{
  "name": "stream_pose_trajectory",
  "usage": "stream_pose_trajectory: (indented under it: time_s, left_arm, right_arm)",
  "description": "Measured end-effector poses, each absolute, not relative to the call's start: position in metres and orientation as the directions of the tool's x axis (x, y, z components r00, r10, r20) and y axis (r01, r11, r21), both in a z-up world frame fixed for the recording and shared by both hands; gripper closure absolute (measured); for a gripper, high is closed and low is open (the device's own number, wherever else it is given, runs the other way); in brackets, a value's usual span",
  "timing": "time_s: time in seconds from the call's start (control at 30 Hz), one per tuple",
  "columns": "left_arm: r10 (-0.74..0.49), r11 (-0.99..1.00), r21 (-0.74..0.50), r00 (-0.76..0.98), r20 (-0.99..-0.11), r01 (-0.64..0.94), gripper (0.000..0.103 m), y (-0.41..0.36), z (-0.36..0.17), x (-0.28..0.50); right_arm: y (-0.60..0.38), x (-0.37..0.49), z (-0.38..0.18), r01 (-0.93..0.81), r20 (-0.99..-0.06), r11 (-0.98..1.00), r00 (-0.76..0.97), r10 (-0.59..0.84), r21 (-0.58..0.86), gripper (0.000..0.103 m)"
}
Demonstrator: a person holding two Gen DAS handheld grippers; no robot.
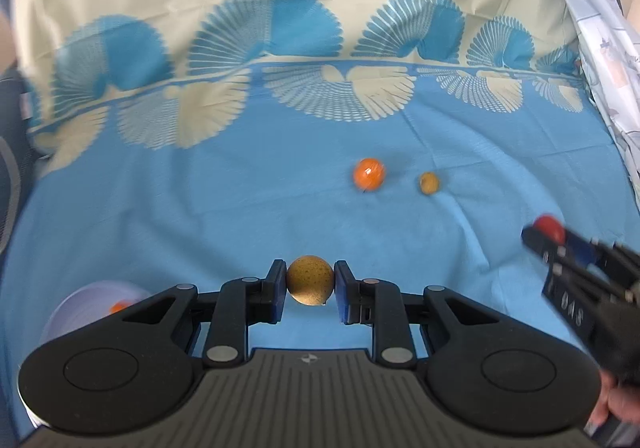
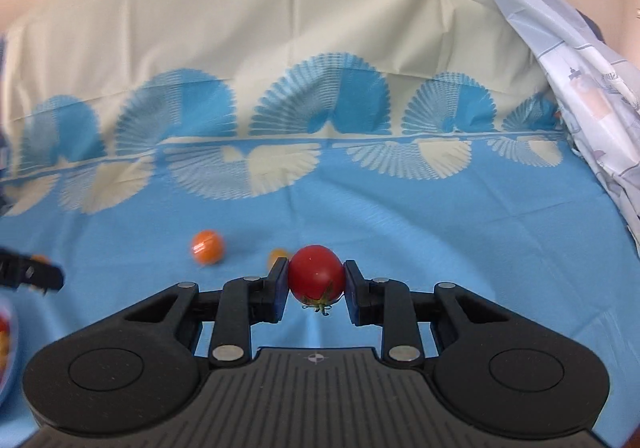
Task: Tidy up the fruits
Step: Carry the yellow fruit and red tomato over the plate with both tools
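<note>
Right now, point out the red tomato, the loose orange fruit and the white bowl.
red tomato (image 2: 316, 272): right wrist view, middle of its skin.
orange fruit (image 1: 369, 174): left wrist view, centre.
white bowl (image 1: 80, 304): left wrist view, inner wall.

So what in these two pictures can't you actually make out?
- Left wrist view: the pale bowl at lower left is mostly hidden behind the left gripper; only a scrap of something orange shows inside.
- Right wrist view: the same bowl is cut off by the left edge, contents unclear.
- Right wrist view: the small yellowish fruit is half hidden behind the right gripper and its tomato.
- Both views: the orange fruit is motion-blurred.
</note>
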State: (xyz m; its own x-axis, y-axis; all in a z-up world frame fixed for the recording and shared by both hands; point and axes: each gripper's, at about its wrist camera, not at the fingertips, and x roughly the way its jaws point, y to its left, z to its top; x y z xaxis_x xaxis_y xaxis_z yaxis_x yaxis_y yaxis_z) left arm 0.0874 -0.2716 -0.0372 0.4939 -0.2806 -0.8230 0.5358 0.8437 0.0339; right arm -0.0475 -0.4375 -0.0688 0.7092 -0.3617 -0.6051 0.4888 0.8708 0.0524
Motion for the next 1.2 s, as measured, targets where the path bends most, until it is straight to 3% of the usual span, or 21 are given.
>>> stream_pose_trajectory:
  time_s: [0.43, 0.87, 1.2]
  left_arm:
    - [-0.217, 0.911, 0.026, 0.533, -0.818, 0.411, 0.075, -0.120, 0.024, -0.007]
    - [-0.198, 0.953, -0.030, 0.546, -0.814, 0.301, 0.075, -0.015, 0.037, -0.056]
    - [-0.209, 0.963, -0.069, 0.559, -0.802, 0.261, 0.075, 0.010, 0.042, -0.067]
  right_arm:
    - [-0.295, -0.116, 0.012, 0.215, -0.605, 0.952, 0.795, -0.041, 0.217, 0.073]
    - [-0.180, -0.150, 0.044, -0.020, -0.614, 0.982, 0.778, 0.135, 0.190, 0.073]
    - [-0.138, -0.167, 0.056, -0.115, -0.605, 0.991, 0.784, 0.134, 0.071, 0.073]
